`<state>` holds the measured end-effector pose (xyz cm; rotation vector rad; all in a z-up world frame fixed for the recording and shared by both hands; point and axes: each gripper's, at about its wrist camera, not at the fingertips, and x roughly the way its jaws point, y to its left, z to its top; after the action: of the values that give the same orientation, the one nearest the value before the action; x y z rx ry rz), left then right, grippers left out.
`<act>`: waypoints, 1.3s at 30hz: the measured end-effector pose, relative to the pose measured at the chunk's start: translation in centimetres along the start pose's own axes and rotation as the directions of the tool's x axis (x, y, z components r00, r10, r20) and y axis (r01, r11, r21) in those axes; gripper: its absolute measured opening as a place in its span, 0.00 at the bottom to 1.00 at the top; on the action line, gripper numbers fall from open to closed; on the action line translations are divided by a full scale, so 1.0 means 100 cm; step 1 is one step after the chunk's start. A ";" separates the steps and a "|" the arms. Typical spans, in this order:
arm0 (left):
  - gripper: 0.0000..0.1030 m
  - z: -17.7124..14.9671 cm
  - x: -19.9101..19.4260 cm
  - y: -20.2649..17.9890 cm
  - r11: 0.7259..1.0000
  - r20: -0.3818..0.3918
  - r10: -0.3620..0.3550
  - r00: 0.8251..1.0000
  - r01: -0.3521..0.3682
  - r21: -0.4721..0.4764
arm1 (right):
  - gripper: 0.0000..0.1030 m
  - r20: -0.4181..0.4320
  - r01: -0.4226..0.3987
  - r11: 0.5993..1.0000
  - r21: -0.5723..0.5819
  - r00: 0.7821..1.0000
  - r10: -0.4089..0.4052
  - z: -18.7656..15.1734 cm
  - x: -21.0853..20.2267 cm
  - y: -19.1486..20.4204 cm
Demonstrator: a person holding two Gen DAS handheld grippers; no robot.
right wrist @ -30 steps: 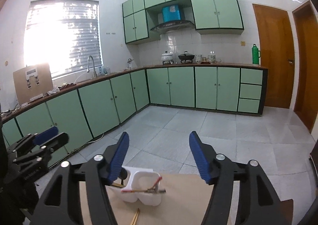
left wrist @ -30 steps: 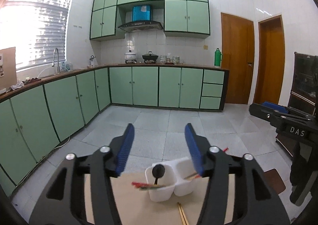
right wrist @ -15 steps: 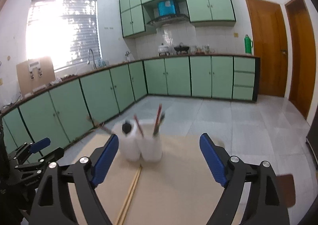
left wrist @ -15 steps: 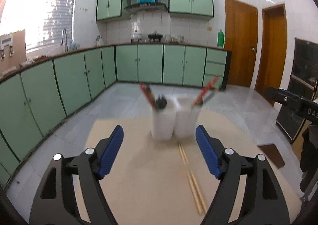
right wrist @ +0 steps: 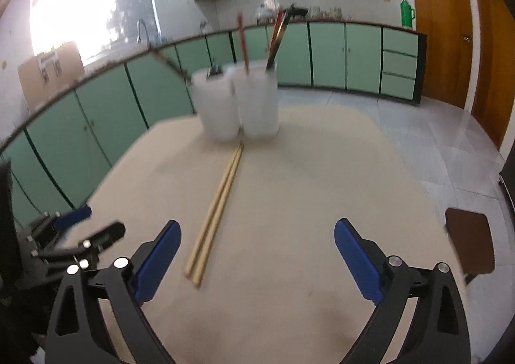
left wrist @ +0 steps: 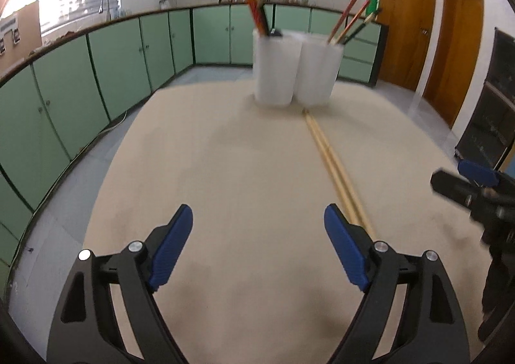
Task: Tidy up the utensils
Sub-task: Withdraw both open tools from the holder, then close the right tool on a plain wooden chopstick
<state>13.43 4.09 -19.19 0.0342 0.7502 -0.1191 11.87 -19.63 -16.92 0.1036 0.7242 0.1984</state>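
Step in hand: I judged this the approach to a pick-up, with nothing yet gripped and both tools low over the beige table top (left wrist: 199, 171).
Left gripper (left wrist: 258, 237): I held it with the blue pads wide apart and empty, just left of the near end of the chopsticks.
Right gripper (right wrist: 257, 243): also spread wide and empty, its left finger just right of the chopsticks' near tips.
Chopsticks (right wrist: 215, 209): a pale wooden pair lay flat on the table, side by side and touching, running from near my grippers up to the foot of the holder.
Holder (left wrist: 294, 69): two joined white cups stood upright at the far side of the table, each already holding dark and red utensils that leaned outward.
Next move: I reckoned one gripper had to centre over the pair, come down until the pads straddled both sticks, and close without scattering them; thin sticks lying flat on the table looked easy to miss.
Left view only: the sticks' near end vanished behind my right finger (left wrist: 344, 251); the right gripper showed at the edge.
Right view only: the sticks' near tips were plainly visible, and a brown stool (right wrist: 470, 240) beyond the table.
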 end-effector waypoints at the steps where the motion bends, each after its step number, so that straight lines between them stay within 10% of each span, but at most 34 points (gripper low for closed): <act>1: 0.79 -0.004 0.002 0.002 1.000 -0.011 0.008 1.000 -0.008 0.002 | 0.91 -0.013 0.002 1.000 -0.002 1.000 -0.002 -0.006 0.004 0.002; 27: 0.80 -0.011 0.005 0.009 0.999 -0.053 0.036 0.998 -0.037 -0.018 | 0.34 -0.161 0.021 0.994 -0.104 0.986 -0.037 -0.028 0.040 0.051; 32: 0.80 -0.011 0.006 0.005 0.999 -0.055 0.035 0.998 -0.036 -0.014 | 0.08 -0.166 -0.009 0.993 -0.115 0.986 -0.010 -0.029 0.041 0.053; 39: 0.80 -0.012 0.009 -0.004 1.000 -0.064 0.025 0.998 -0.025 -0.002 | 0.07 -0.153 -0.024 0.997 -0.078 0.988 0.012 -0.028 0.037 0.043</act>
<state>13.23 3.65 -20.68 0.0447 0.8140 -0.0934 12.12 -14.59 -20.70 0.0189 0.8666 0.2539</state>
